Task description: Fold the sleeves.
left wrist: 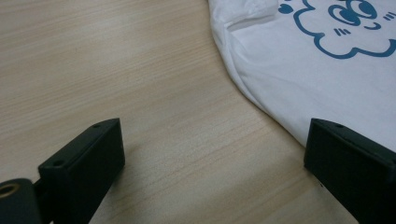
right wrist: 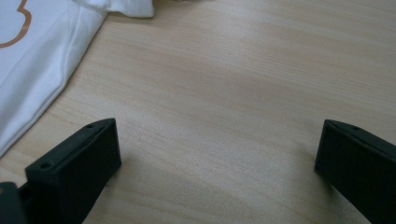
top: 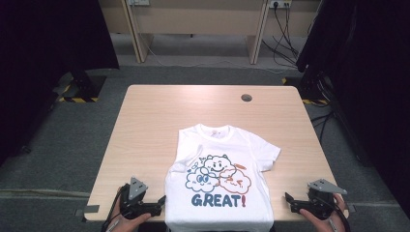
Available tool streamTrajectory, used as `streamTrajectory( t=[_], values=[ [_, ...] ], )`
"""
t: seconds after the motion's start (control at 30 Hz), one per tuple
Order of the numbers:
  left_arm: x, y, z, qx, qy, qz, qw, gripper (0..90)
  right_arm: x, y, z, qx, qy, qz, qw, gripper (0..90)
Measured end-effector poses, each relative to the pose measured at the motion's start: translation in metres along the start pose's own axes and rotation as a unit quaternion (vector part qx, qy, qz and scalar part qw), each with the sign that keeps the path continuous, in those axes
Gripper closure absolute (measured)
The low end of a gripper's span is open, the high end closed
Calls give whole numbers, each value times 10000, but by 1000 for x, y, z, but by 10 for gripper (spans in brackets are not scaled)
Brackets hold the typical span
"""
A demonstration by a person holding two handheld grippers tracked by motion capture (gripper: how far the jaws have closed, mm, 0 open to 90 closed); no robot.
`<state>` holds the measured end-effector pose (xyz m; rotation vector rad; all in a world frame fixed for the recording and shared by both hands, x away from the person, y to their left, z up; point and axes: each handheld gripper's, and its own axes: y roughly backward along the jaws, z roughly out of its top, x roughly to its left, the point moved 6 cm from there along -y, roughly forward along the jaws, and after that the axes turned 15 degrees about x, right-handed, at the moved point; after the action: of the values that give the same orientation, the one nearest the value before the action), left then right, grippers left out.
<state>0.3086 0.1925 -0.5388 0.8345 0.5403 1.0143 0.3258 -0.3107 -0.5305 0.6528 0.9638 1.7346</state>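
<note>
White printed cotton T-shirt is laid flat on light wooden desk, flanked by left gripper and right gripper; both jaws are spread wide, empty.

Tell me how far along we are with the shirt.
Done: the white shirt lies print-up on the table, its left sleeve already tucked in, the other sleeve spread out. In hand: nothing yet; the left gripper sits open at the shirt's edge, and the right gripper rests open on bare wood, apart from the cloth. Left: probably grasping and folding.
</note>
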Motion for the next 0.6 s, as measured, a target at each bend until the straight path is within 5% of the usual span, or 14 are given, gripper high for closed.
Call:
streamTrajectory(
  t=[0.6],
  values=[
    [0, 1, -5, -72, 8, 19, 10000, 2, 0, 0, 0, -5, 4, 0, 10000, 2]
  ],
)
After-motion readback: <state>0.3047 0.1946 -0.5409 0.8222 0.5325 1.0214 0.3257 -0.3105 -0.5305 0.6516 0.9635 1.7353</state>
